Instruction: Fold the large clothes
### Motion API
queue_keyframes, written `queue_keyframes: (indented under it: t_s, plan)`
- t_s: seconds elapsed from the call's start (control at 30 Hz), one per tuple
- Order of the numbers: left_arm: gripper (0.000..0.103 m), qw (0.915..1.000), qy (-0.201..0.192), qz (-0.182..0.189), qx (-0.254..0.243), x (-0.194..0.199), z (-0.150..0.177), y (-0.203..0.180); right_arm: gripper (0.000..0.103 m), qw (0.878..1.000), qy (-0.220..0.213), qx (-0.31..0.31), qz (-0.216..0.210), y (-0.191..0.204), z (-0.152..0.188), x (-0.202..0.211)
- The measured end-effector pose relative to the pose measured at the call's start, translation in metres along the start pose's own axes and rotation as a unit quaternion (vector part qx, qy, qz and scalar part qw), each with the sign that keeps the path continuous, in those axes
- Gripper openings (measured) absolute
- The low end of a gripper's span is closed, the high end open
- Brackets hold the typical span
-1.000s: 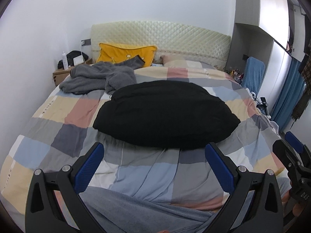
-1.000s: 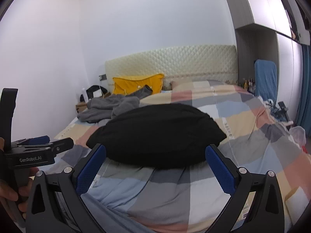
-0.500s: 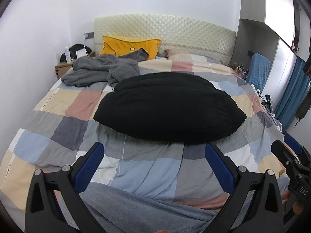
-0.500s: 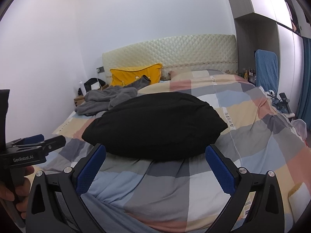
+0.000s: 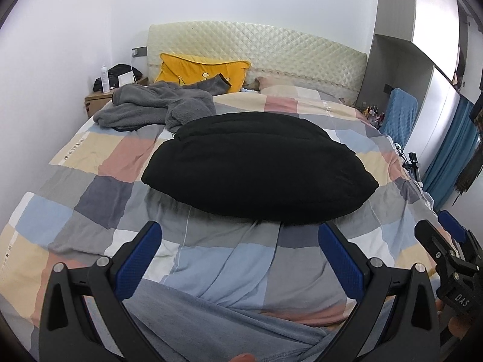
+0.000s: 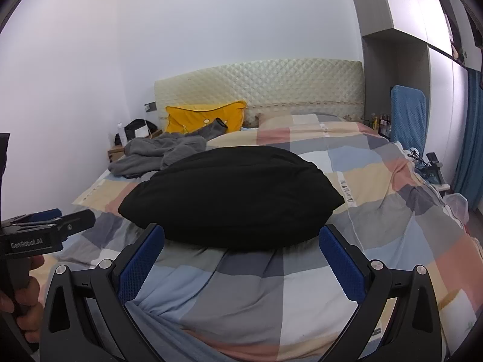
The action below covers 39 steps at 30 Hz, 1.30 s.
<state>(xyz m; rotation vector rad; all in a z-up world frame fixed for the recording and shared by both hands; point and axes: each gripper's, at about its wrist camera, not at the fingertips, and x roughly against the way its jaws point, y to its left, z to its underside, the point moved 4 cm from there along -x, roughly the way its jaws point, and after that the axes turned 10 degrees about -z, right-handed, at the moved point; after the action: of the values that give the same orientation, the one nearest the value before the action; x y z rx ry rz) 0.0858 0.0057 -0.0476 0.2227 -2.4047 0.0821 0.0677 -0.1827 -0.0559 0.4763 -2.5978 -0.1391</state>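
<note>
A folded black garment (image 5: 259,166) lies mid-bed on the patchwork duvet (image 5: 99,187), a grey fleece (image 5: 157,105) crumpled beyond it; the left gripper (image 5: 240,259) and right gripper (image 6: 241,256) hover before it, jaws spread wide, holding nothing

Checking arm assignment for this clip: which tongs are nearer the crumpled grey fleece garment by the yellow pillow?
Left. The crumpled grey fleece garment lies far-left on the bed; left tongs sit on that side, right tongs farther right.

home bedroom, bed (image 5: 90,163) (quilted headboard (image 5: 271,51))
</note>
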Motion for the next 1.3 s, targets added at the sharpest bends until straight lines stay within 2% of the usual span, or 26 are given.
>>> queue_keyframes:
  t_s: [0.67,1.3]
  plan:
    - [0.103,0.9998,-0.002,-0.008,-0.019,0.000,0.002,-0.002,0.103,1.000,-0.005,-0.001,-0.002,-0.001,-0.001,0.003]
    - [0.103,0.9997,0.002,0.005,-0.024,-0.006,0.000,-0.007,0.103,1.000,-0.017,-0.011,0.009,-0.008,-0.001,0.008]
